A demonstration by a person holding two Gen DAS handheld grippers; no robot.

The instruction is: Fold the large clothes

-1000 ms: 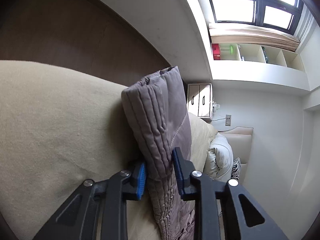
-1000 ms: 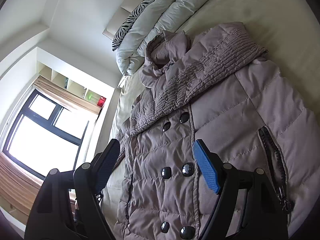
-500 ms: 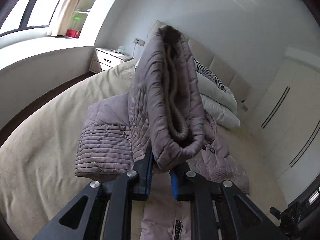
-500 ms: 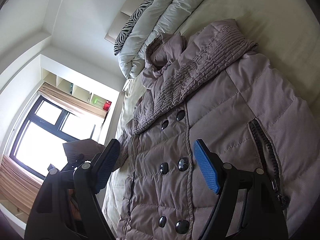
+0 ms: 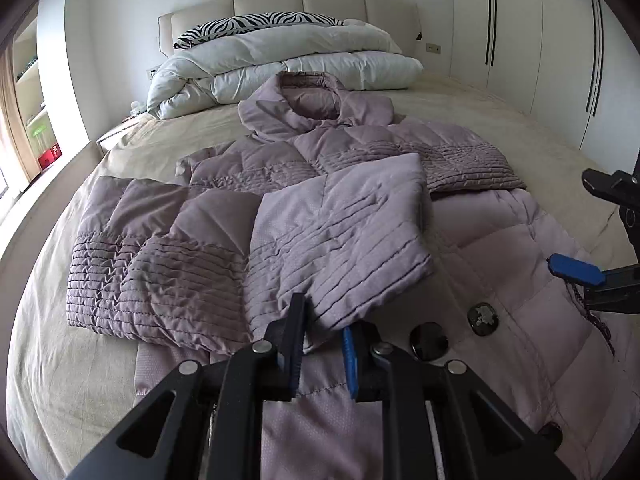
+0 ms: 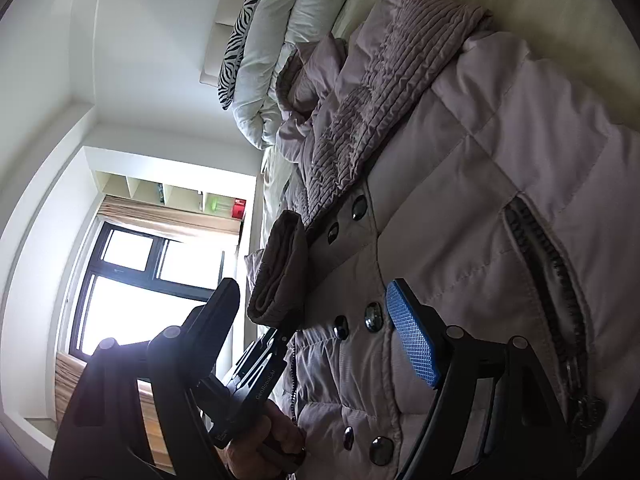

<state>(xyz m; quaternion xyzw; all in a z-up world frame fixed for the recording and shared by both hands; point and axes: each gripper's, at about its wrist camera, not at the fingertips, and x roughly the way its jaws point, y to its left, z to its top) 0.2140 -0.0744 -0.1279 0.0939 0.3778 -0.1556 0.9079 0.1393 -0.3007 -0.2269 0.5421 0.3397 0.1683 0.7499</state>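
A mauve quilted down jacket [image 5: 500, 248] is spread front-up on a beige bed [image 5: 72, 360], its hood [image 5: 316, 106] pointed toward the headboard [image 5: 288, 8]. Rows of dark round buttons [image 6: 374, 314] run down its front, and a zipped pocket [image 6: 548, 264] is seen on one side. One sleeve [image 5: 336, 240], with a ribbed, pleated cuff section, is laid folded across the chest; the other sleeve [image 5: 468, 162] is laid across the upper chest beneath it.

The only readable writing is a white mark on the body of the left gripper [image 6: 256, 380] as seen from the right wrist; it appears to read "GenRobot.AI", though the letters are small.

The left gripper [image 5: 322, 346] is positioned at the sleeve's cuff edge; its blue-padded fingers are drawn close on either side of the fabric, and the cuff edge is pinched between them. The right gripper [image 6: 316, 328] is held above the jacket's front with its fingers spread wide and nothing between them.

Behind the jacket, a folded white duvet [image 5: 288, 64] and a zebra-print pillow [image 5: 256, 24] are piled against the headboard. White wardrobe doors [image 5: 520, 24] are seen on one side, and a window [image 6: 148, 280] with a beige blind and open shelves [image 6: 160, 194] on the other.
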